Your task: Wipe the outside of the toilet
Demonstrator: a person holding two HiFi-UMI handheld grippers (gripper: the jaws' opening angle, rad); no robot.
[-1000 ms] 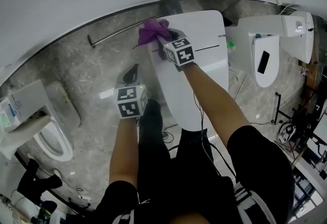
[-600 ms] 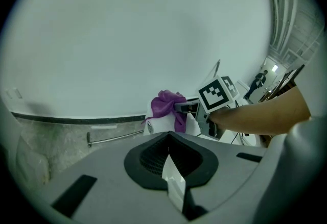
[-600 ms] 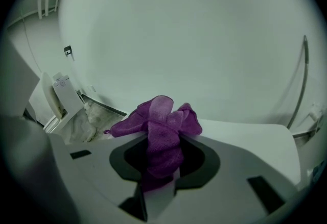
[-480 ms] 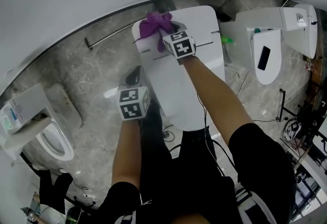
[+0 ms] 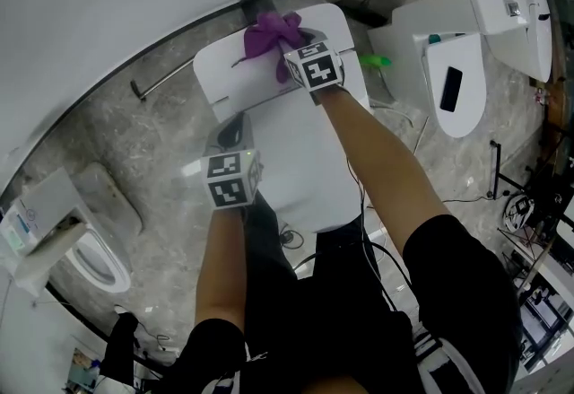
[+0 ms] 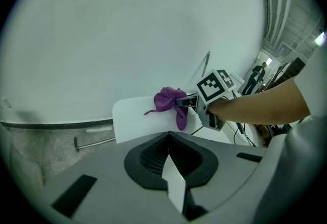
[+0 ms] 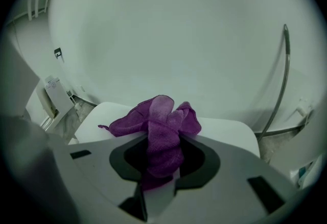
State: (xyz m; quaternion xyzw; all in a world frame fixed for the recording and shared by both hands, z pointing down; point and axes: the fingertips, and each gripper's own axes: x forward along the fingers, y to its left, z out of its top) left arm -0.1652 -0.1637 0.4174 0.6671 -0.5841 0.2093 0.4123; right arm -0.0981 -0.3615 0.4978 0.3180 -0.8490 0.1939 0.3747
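The white toilet stands below me, its tank top (image 5: 224,78) far and its shut lid (image 5: 305,159) near. A crumpled purple cloth (image 5: 269,33) lies on the tank top, near its back edge. My right gripper (image 5: 289,48) is shut on the purple cloth (image 7: 162,133) and presses it onto the tank (image 7: 225,133). My left gripper (image 5: 233,127) hovers at the toilet's left side, over the floor, jaws shut and holding nothing. From the left gripper view, that gripper (image 6: 171,167) looks at the cloth (image 6: 171,103) and the right gripper's marker cube (image 6: 214,84).
A second white toilet (image 5: 489,6) stands at the right with a black phone (image 5: 449,89) on its lid. A green object (image 5: 377,61) lies between the two. A third toilet (image 5: 90,249) is at the left. A metal bar (image 5: 179,69) and cables (image 5: 291,235) lie on the grey marble floor.
My right gripper has slid the purple cloth rightward along the tank top, from its left edge toward the middle. The left gripper has stayed beside the toilet.
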